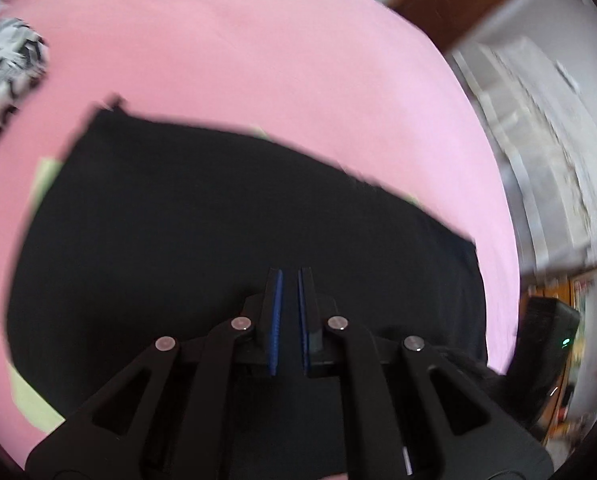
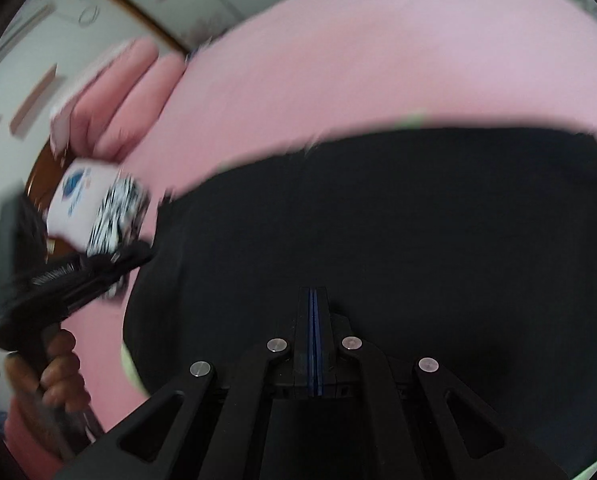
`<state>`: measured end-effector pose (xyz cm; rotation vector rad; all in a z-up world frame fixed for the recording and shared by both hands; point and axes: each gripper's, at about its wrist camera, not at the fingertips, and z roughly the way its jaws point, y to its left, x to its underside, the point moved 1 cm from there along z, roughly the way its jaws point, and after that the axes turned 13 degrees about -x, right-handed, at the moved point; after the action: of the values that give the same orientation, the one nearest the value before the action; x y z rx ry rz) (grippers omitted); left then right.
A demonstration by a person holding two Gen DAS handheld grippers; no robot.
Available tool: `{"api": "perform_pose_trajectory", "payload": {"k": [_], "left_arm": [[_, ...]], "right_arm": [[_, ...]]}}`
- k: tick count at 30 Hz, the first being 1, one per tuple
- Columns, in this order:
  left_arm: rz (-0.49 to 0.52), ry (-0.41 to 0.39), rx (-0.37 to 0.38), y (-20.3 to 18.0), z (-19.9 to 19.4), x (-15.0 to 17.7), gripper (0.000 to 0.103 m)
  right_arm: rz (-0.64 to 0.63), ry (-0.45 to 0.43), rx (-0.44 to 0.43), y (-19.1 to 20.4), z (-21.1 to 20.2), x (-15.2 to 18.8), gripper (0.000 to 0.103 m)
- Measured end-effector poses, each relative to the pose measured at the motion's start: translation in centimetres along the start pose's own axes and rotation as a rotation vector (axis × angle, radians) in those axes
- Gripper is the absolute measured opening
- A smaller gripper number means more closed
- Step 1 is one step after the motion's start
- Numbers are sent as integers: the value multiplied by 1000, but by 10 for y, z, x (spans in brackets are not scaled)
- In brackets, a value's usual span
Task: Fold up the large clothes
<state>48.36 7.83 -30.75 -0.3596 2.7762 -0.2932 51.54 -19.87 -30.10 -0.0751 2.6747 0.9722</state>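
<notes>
Right gripper (image 2: 314, 300): pressed together, nothing visibly pinched.
Left gripper (image 1: 289, 280): nearly together, a thin gap, no cloth seen in it.
Black garment (image 1: 218, 220): lies flat on pink bed (image 1: 258, 60), edges straight.
Progress: seems partly folded; more folds probably remain.

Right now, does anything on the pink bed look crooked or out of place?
Yes. The black garment lies askew on the pink sheet: its far edge runs slantwise, and bits of a pale green thing peek out from under it at several edges. A black-and-white patterned cloth sits bunched near the sheet's edge.
</notes>
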Motion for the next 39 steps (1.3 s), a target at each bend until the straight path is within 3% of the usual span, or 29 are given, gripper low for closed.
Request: {"api": "perform_pose_trajectory", "payload": {"k": [2, 6, 9, 14, 17, 20, 22, 23, 24, 27, 30, 33, 36, 39], "left_arm": [[-11, 36, -2, -2, 9, 18, 6], [-41, 81, -70, 7, 31, 44, 6], [-97, 66, -111, 36, 34, 57, 6], [-183, 55, -211, 97, 18, 95, 6], [-191, 63, -330, 128, 13, 109, 6], [-209, 74, -309, 153, 6, 120, 3], [-175, 97, -417, 159, 5, 126, 3], [-134, 104, -503, 161, 5, 130, 3], [-130, 103, -529, 166, 5, 135, 3], [-223, 157, -502, 194, 7, 149, 3], [-283, 143, -478, 197, -1, 159, 3], [-335, 136, -454, 191, -11, 170, 3], [-386, 131, -379, 185, -23, 178, 3], [-413, 114, -331, 167, -29, 190, 3]], "right_arm": [[-7, 26, 18, 20, 28, 12, 1], [-21, 19, 27, 29, 31, 27, 1], [-62, 3, 88, 23, 19, 41, 1], [12, -19, 281, -34, -33, 47, 1], [51, -29, 397, -65, -58, 59, 1], [91, -60, 403, -93, -86, 67, 1], [96, -48, 474, -100, -92, 70, 1], [89, -40, 484, -100, -94, 70, 1], [93, -43, 479, -100, -95, 70, 1], [83, -15, 535, -94, -90, 68, 1], [84, -3, 586, -69, -68, 56, 1], [71, -12, 506, -44, -58, 43, 1], [27, -18, 451, -17, -40, 26, 1], [29, -22, 332, 11, -8, 6, 1]]}}
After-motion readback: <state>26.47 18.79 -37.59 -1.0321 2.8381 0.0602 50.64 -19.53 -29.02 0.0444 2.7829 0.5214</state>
